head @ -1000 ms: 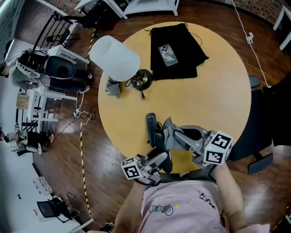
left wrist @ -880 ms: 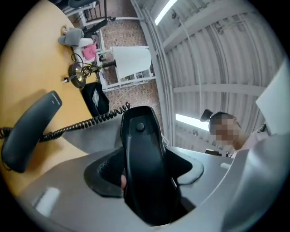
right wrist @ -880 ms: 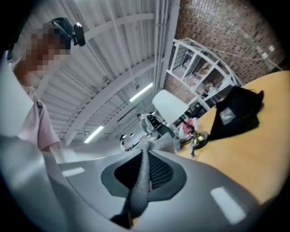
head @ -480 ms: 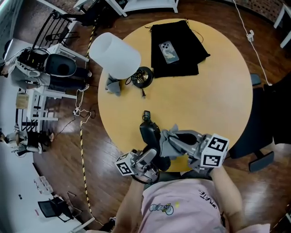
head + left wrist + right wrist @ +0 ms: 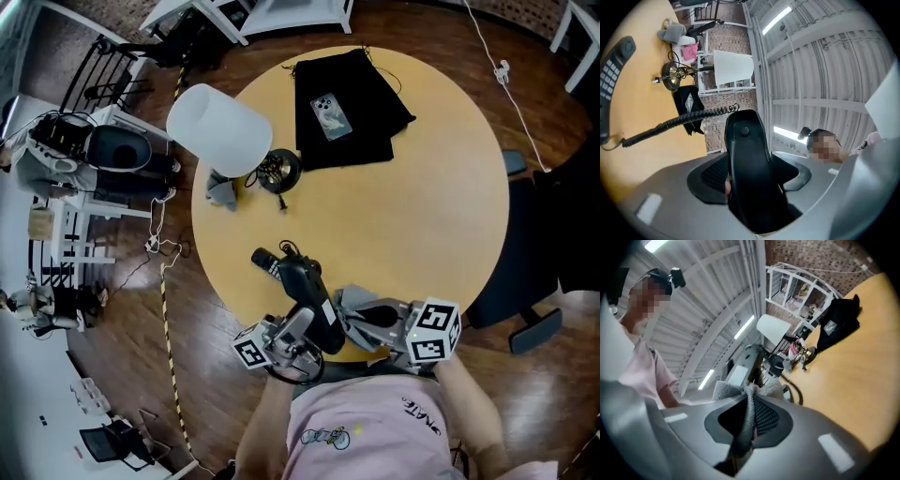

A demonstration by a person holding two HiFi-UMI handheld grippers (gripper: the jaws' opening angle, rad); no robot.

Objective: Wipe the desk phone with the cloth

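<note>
Handset (image 5: 305, 291) of the desk phone is hanging just above the near edge of the table (image 5: 431, 206), and its far end is now leaning out to the left and higher than it was a second ago, when it was pointing almost straight away from the person. The left gripper (image 5: 309, 326) is pinching the black body between half-spread jaws. The coiled cord (image 5: 670, 123) is trailing from the handset's far tip down to the keypad base (image 5: 611, 79), which is lying on the wood.

The right gripper (image 5: 361, 314), jaws pressed together on a fold of the grey cloth (image 5: 347, 298), has been sliding left and nearer over that same second. The cloth is now sitting just beside the handset's right flank, where before it was further out over the table. Whether it is actually touching the plastic, I am not able to tell from here.

By my reading, the two are being brought together for a wipe along the handset: the left is offering it up and the right is closing in with the cloth. The base is looking like it is waiting its turn
</note>
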